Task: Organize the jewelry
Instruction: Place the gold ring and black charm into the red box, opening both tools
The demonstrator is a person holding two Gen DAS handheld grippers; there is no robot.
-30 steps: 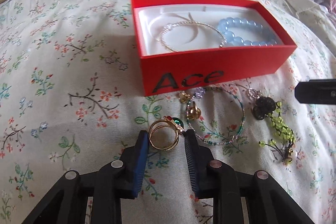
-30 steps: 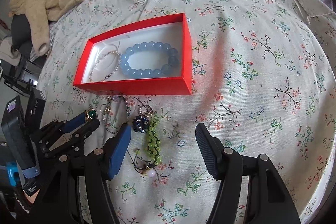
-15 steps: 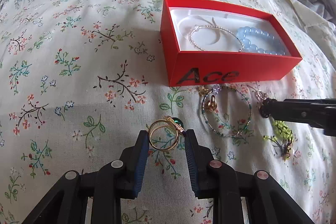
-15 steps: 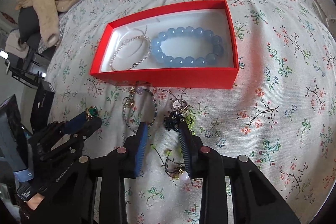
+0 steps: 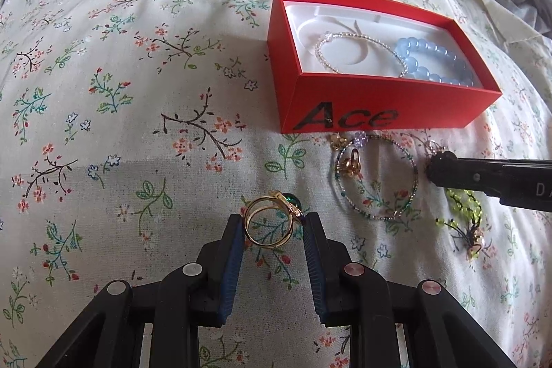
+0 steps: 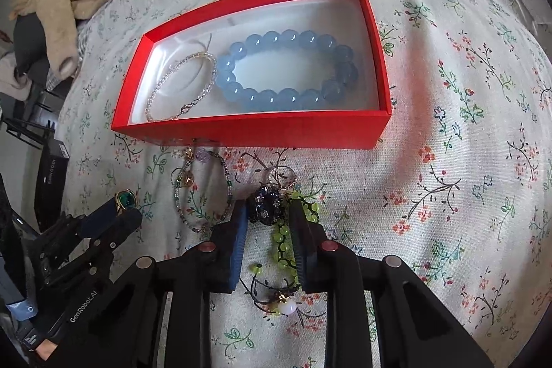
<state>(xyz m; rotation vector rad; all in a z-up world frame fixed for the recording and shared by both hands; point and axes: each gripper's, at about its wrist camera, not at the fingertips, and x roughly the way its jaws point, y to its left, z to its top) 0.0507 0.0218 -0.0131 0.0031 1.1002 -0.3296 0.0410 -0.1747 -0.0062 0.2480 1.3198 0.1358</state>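
Gold ring point(image 5: 269, 223) upright in left claw point(image 5: 272, 228), green stone pointing forward

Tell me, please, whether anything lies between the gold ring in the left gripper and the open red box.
Nothing visible blocks it. The left gripper holds the gold ring above the floral bedspread, and only bare cloth lies before the red box. The box is open-topped, with free white lining left of the silver bracelet.

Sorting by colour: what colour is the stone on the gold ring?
Green; the stone on the gold ring shows best in the right wrist view.
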